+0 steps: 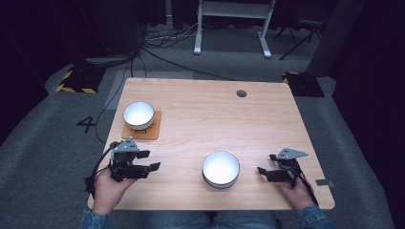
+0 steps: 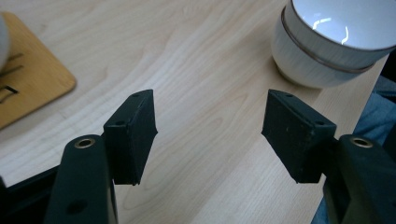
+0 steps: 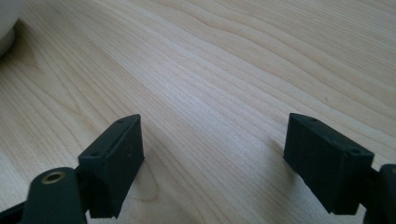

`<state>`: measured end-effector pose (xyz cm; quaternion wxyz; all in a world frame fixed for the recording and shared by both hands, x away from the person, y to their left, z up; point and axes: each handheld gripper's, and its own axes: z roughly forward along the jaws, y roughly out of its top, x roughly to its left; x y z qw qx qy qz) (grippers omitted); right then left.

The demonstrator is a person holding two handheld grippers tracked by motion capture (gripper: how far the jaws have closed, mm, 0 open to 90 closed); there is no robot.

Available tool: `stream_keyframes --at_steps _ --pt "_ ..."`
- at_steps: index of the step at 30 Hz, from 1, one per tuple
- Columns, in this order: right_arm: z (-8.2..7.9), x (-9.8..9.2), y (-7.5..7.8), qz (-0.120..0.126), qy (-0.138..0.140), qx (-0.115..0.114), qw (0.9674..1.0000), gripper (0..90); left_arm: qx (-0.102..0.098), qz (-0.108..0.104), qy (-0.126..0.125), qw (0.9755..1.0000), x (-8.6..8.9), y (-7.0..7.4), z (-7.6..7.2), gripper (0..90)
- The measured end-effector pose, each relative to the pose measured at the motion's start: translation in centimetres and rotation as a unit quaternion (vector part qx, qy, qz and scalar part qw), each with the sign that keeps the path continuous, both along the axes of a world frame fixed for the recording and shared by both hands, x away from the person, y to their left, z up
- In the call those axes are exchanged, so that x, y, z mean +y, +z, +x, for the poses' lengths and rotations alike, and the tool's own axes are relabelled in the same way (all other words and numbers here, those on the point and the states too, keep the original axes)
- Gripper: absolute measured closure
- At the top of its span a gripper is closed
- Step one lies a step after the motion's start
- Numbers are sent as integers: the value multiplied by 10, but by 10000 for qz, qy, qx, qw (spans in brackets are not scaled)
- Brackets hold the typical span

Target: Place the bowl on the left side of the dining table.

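A white bowl (image 1: 138, 114) stands on a square wooden coaster (image 1: 143, 130) at the table's left. A second white bowl (image 1: 220, 169), with a thin dark line round its side, sits near the front edge between my two grippers. My left gripper (image 1: 150, 160) hovers left of it, open and holding nothing. In the left gripper view the gripper (image 2: 210, 116) points at bare wood, with that bowl (image 2: 327, 42) at the upper right and the coaster (image 2: 28, 88) at the left. My right gripper (image 1: 266, 163) is open to the bowl's right. The right gripper view shows the gripper (image 3: 215, 140) over bare wood and a bowl's edge (image 3: 7, 23) at the top left.
The light wooden table (image 1: 215, 114) has a small round hole (image 1: 241, 93) near its far edge. Cables and the white legs of a desk (image 1: 197, 45) lie on the grey floor behind. The table's front edge runs just below both hands.
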<state>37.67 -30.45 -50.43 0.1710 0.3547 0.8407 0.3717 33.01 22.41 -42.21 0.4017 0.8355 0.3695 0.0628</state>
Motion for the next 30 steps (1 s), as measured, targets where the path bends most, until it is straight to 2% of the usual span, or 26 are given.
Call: stream_keyframes --at_steps 1,3,7,9,13,14,16,17,18,22,24,26,27,28,29,30 --pt "0 0 0 0 0 0 10000 200 0 0 0 10000 0 0 0 346" --pt "0 0 0 0 0 2 10000 200 181 179 -110 9996 -9 -9 1 343" --pt "0 0 0 -1 1 -1 10000 200 278 303 -216 9989 -16 -16 2 342" --pt "0 0 0 2 0 1 10000 200 291 443 -281 9982 -19 -20 3 341" --pt "0 0 0 2 -2 1 10000 200 528 544 -362 9965 -27 -29 5 324" --pt "0 0 0 2 -1 2 10000 200 510 619 -325 9962 -29 -31 5 324" --pt "0 0 0 1 -1 1 10000 200 656 657 -423 9948 -32 -37 6 324" --pt "0 0 0 1 -1 1 10000 200 656 657 -423 9948 -32 -37 6 324" --pt "0 0 0 2 0 1 10000 200 644 772 -417 9941 -33 -39 7 324" --pt "0 0 0 8 -5 4 10000 200 760 912 -485 9917 -39 -47 9 323" --pt "0 0 0 0 0 1 10000 200 749 945 -454 9917 -41 -49 9 323" --pt "0 0 0 1 0 0 10000 200 721 1154 -429 9898 -45 -54 10 316" --pt "0 0 0 1 0 0 10000 200 721 1154 -429 9898 -45 -54 10 312" --pt "0 0 0 2 -1 2 10000 200 710 1255 -406 9887 -48 -57 9 312" --pt "0 0 0 1 0 1 10000 200 516 1264 -431 9897 -50 -60 9 300" --pt "0 0 0 3 -1 2 10000 200 462 1280 -480 9895 -51 -60 8 280"
